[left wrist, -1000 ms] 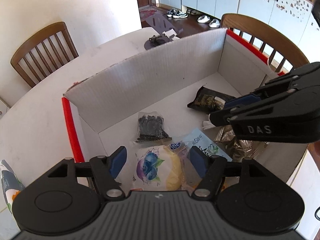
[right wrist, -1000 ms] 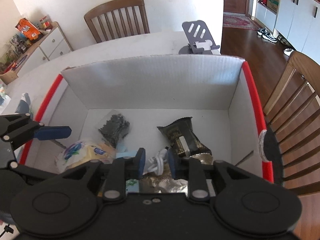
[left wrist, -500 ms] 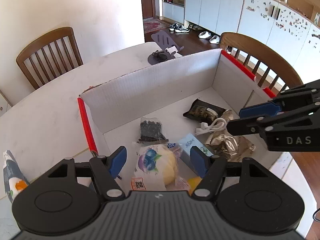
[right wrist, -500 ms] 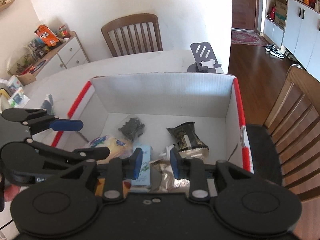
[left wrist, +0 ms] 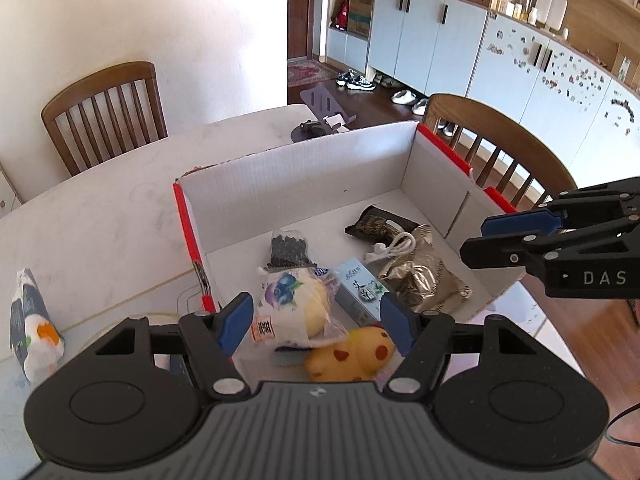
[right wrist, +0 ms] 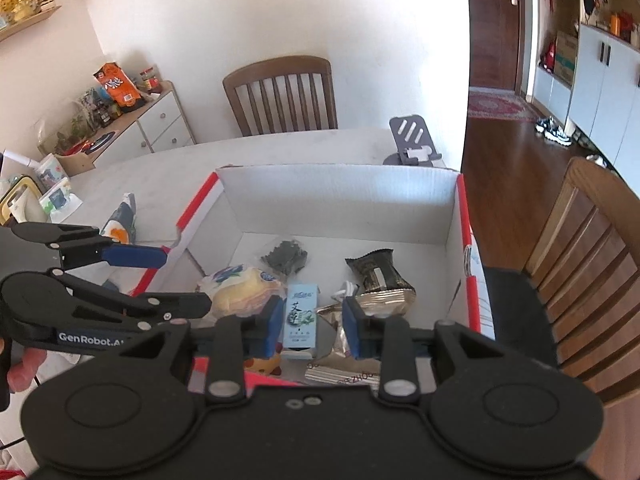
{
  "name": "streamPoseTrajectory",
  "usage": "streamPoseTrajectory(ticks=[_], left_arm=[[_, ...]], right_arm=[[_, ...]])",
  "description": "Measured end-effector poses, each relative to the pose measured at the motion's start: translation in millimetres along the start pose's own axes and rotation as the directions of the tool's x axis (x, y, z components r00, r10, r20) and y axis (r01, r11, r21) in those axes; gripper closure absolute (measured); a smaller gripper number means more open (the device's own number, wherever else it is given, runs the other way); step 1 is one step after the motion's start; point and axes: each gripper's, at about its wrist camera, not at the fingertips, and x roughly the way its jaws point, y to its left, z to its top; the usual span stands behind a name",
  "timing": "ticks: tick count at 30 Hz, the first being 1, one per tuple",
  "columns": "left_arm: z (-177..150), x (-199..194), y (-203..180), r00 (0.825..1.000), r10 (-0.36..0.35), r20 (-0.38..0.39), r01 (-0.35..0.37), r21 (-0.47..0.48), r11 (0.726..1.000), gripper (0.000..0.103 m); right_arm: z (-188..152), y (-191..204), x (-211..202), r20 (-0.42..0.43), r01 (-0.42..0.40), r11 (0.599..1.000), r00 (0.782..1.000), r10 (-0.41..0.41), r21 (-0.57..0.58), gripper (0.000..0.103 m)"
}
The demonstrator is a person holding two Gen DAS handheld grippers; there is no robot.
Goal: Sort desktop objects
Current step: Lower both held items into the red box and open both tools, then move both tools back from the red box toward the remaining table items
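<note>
A white cardboard box with red edges [left wrist: 296,184] [right wrist: 340,200] stands on the table. In it lie a blueberry bread bag [left wrist: 292,300] [right wrist: 244,292], a yellow spotted toy [left wrist: 352,354], a light blue carton [left wrist: 360,288] [right wrist: 301,312], a gold foil pack [left wrist: 424,276], a white cable [left wrist: 394,246], a dark snack bar [left wrist: 378,224] [right wrist: 376,274] and a bag of dark bits [left wrist: 289,248] [right wrist: 286,256]. My left gripper [left wrist: 316,324] [right wrist: 160,276] is open and empty above the box's near left. My right gripper [right wrist: 312,326] [left wrist: 480,236] is open and empty above the near edge.
A white and orange packet [left wrist: 32,320] [right wrist: 120,224] lies on the table left of the box. A grey phone stand [left wrist: 320,116] [right wrist: 412,144] sits behind the box. Wooden chairs [left wrist: 104,108] [right wrist: 592,264] stand at the far side and the right.
Both grippers have risen and pulled back from the box, so more of the box and room shows. The right gripper's jaws have opened wider.
</note>
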Motion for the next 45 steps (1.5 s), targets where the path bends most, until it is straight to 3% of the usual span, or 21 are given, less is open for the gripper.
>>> streamPoseTrajectory(ticks=[13, 16, 20, 24, 31, 34, 45], left_arm=[[-27, -47, 3, 0.995, -0.026, 0.095, 0.024, 0.021, 0.999, 0.028], [-35, -56, 11, 0.993, -0.035, 0.108, 0.035, 0.003, 0.999, 0.026], [-47, -67, 25, 0.992, -0.037, 0.122, 0.041, -0.029, 0.999, 0.022], [-60, -74, 40, 0.991, -0.034, 0.129, 0.041, -0.053, 0.998, 0.018], [-80, -88, 70, 0.991, -0.015, 0.133, 0.026, -0.083, 0.996, 0.014], [-88, -95, 85, 0.991, -0.015, 0.132, 0.028, -0.095, 0.995, 0.0], [-119, -116, 141, 0.991, -0.03, 0.127, 0.045, -0.112, 0.993, 0.0]], right_arm=[[-12, 31, -30, 0.074, 0.017, 1.0, 0.997, -0.017, -0.004, 0.063], [-16, 44, -35, 0.104, 0.027, 0.999, 0.994, -0.025, -0.022, 0.053], [-21, 60, -39, 0.138, 0.025, 0.999, 0.99, -0.021, -0.029, 0.033], [-24, 77, -39, 0.163, 0.017, 0.999, 0.987, -0.011, -0.037, 0.023], [-24, 110, -35, 0.187, 0.01, 0.999, 0.982, -0.003, -0.038, 0.018], [-24, 126, -31, 0.184, 0.011, 0.999, 0.983, -0.004, -0.039, 0.017], [-20, 182, -9, 0.177, 0.005, 0.999, 0.984, 0.002, -0.038, 0.016]])
